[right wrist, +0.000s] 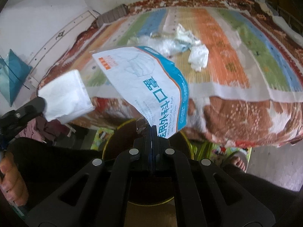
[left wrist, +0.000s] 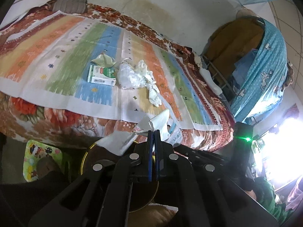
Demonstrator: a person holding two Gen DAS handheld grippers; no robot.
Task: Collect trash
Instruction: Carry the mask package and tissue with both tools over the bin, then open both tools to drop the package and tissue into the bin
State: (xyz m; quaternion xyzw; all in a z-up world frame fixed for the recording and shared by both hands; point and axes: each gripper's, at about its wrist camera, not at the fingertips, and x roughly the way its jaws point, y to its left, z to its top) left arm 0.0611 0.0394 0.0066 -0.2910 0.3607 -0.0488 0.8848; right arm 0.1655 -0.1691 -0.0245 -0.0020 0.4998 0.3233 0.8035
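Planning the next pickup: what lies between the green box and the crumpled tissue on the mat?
A clear plastic bag lies between the green box and crumpled tissue, seen in the left wrist view.

Window glare [left wrist: 280, 151] at right; motion blur, fisheye-warped edges.

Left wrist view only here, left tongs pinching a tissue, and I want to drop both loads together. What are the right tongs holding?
Observer: The right tongs are shut on a blue-and-white mask packet.
Operator: Is the bin beneath them?
Observer: Yes, the gold-rimmed bin shows directly below their tips.
Operator: Anything close to it on that side?
Observer: A sandalled foot stands just right of the rim.
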